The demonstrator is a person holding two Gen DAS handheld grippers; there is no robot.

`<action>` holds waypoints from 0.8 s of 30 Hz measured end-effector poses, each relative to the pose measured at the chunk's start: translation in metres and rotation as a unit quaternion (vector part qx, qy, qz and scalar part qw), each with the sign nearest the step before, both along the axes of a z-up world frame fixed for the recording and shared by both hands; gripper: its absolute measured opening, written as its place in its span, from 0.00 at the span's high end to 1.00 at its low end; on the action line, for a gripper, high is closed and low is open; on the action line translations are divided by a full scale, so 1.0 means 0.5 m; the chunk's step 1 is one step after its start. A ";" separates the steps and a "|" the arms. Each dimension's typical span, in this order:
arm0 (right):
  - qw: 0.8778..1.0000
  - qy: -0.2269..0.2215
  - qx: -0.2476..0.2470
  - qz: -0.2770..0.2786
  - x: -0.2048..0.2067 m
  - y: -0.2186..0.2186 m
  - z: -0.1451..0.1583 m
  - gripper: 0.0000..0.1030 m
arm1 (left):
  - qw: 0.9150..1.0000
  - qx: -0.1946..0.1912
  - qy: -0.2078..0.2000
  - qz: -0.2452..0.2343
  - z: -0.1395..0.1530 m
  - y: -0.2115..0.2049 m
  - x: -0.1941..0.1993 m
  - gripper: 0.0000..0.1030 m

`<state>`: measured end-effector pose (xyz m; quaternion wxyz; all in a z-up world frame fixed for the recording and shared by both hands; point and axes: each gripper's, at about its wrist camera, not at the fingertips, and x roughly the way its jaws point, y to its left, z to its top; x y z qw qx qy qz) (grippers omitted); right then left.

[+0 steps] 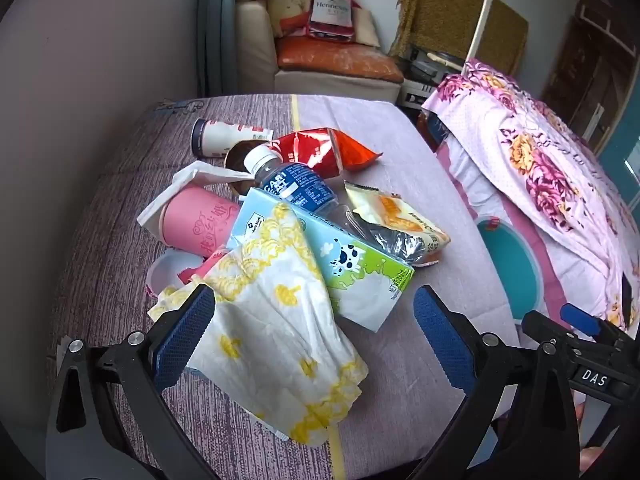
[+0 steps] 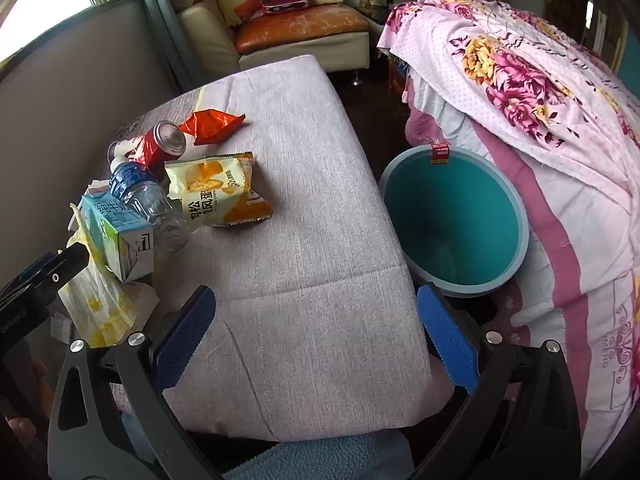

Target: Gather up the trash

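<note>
Trash pile sits on the lilac cloth-covered tabletop (image 2: 304, 208), teal round plastic bin (image 2: 452, 216) on the floor just beside it. Yellow-printed white tissue pack (image 1: 276, 332) lies between the wide-apart left tongs (image 1: 316, 332); right tongs (image 2: 316, 332) gape too, nothing gripped.

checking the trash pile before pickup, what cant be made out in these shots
- Left wrist view: the brown cup is mostly hidden by the water bottle and tissue.
- Right wrist view: the bin bottom is too dim to show any contents.
- Right wrist view: the pink cup is hidden behind the milk carton.
</note>
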<state>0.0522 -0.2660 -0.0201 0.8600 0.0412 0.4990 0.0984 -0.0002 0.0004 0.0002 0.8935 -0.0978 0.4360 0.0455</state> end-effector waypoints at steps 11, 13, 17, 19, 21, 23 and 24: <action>1.000 -0.006 0.005 0.002 -0.003 0.004 0.018 0.06 | 1.000 0.007 0.000 0.002 0.009 0.010 -0.004 0.04; 1.000 -0.007 0.006 0.002 -0.004 0.004 0.021 0.06 | 1.000 0.008 0.000 0.002 0.009 0.013 -0.004 0.04; 1.000 -0.004 0.009 0.002 -0.004 0.004 0.021 0.06 | 1.000 0.007 -0.001 0.004 0.017 0.012 -0.014 0.04; 1.000 -0.003 0.010 0.001 -0.004 0.003 0.022 0.06 | 1.000 0.005 -0.001 0.005 0.019 0.015 -0.018 0.04; 1.000 -0.002 0.010 0.002 -0.003 0.003 0.021 0.06 | 1.000 0.007 -0.001 0.005 0.018 0.013 -0.019 0.04; 1.000 -0.001 0.009 0.002 -0.003 0.004 0.020 0.06 | 1.000 0.007 0.001 0.005 0.018 0.016 -0.020 0.04; 1.000 -0.001 0.009 0.003 -0.003 0.004 0.019 0.06 | 1.000 0.007 0.003 0.005 0.018 0.018 -0.022 0.04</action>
